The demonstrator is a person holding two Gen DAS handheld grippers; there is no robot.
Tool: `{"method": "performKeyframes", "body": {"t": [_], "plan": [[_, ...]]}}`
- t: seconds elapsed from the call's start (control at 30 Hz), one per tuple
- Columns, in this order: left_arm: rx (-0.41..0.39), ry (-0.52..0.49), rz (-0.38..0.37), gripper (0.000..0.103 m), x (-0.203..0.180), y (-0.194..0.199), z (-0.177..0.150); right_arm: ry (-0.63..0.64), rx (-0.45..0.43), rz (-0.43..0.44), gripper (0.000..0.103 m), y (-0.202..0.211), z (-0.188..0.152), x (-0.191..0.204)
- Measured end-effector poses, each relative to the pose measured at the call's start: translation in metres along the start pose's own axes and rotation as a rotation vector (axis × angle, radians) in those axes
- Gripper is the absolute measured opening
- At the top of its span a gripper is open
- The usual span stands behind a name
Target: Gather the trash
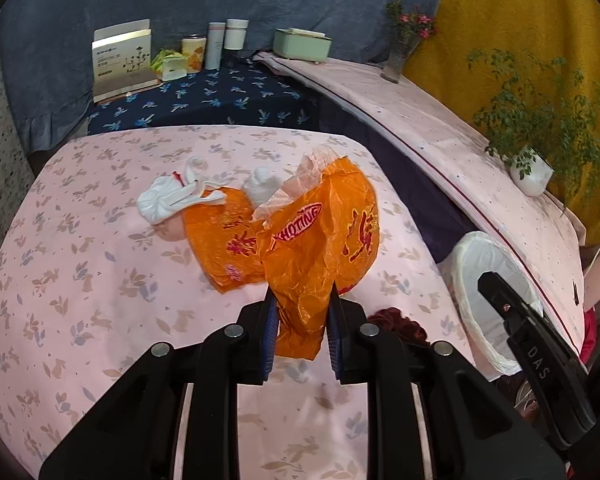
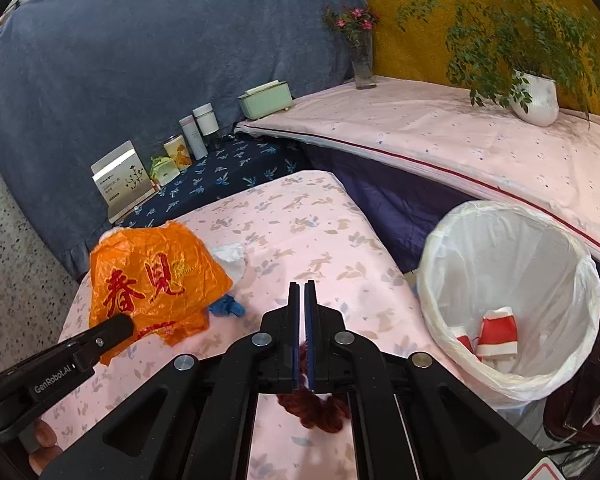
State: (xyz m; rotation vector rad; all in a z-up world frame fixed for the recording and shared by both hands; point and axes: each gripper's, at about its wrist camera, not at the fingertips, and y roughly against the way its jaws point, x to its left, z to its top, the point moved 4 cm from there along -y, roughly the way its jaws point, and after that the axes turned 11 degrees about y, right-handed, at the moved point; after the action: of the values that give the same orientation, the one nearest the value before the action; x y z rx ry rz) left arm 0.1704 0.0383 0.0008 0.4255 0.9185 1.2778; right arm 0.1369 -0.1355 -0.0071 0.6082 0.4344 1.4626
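Note:
A crumpled orange plastic bag point(image 1: 312, 248) with red print is pinched between the blue pads of my left gripper point(image 1: 302, 312) and hangs a little above the pink rabbit-print tablecloth point(image 1: 80, 280). A second orange piece point(image 1: 220, 248) lies flat behind it. In the right wrist view my right gripper point(image 2: 302, 300) is shut on a dark red fuzzy tuft point(image 2: 316, 408) that dangles under its fingers. To its left are the orange bag point(image 2: 152, 280) and the left gripper point(image 2: 124, 326). The white-lined bin point(image 2: 516, 256) stands to the right, below table level, with red and white paper cups point(image 2: 496, 332) inside.
White crumpled tissue point(image 1: 168, 196) and another white wad point(image 1: 262, 184) lie behind the bag. A blue scrap point(image 2: 228, 306) sits beside it. Boxes and cans point(image 2: 180, 152) line the back wall. A flower vase point(image 2: 362, 60) and a potted plant point(image 2: 534, 96) stand on the higher pink surface.

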Motion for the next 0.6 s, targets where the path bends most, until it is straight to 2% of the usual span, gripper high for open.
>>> {"method": "performKeyframes", "body": {"t": [0.07,0.1,0.13,0.2,0.5,0.57,0.6], "plan": [[0.005,-0.014,-0.004,0.02,-0.007,0.0,-0.004,0.001,0.021,-0.009,0.011,-0.001,-0.008,-0.006],[0.008,-0.02,-0.006,0.02,-0.011,-0.001,-0.006,0.0,0.035,-0.012,0.018,-0.002,-0.013,-0.009],[0.011,-0.025,-0.007,0.02,-0.013,-0.003,-0.007,-0.003,0.047,-0.014,0.029,-0.004,-0.018,-0.01],[0.022,-0.034,-0.007,0.02,-0.019,-0.007,-0.011,-0.009,0.072,-0.016,0.037,-0.009,-0.031,-0.014],[0.063,-0.081,-0.001,0.02,-0.04,-0.026,-0.026,0.001,0.185,-0.002,0.037,-0.045,-0.073,-0.011],[0.068,-0.086,0.002,0.02,-0.042,-0.029,-0.027,-0.008,0.202,-0.008,0.034,-0.052,-0.08,-0.013],[0.071,-0.086,0.003,0.021,-0.042,-0.031,-0.028,-0.014,0.21,-0.003,0.029,-0.055,-0.083,-0.014]]}}
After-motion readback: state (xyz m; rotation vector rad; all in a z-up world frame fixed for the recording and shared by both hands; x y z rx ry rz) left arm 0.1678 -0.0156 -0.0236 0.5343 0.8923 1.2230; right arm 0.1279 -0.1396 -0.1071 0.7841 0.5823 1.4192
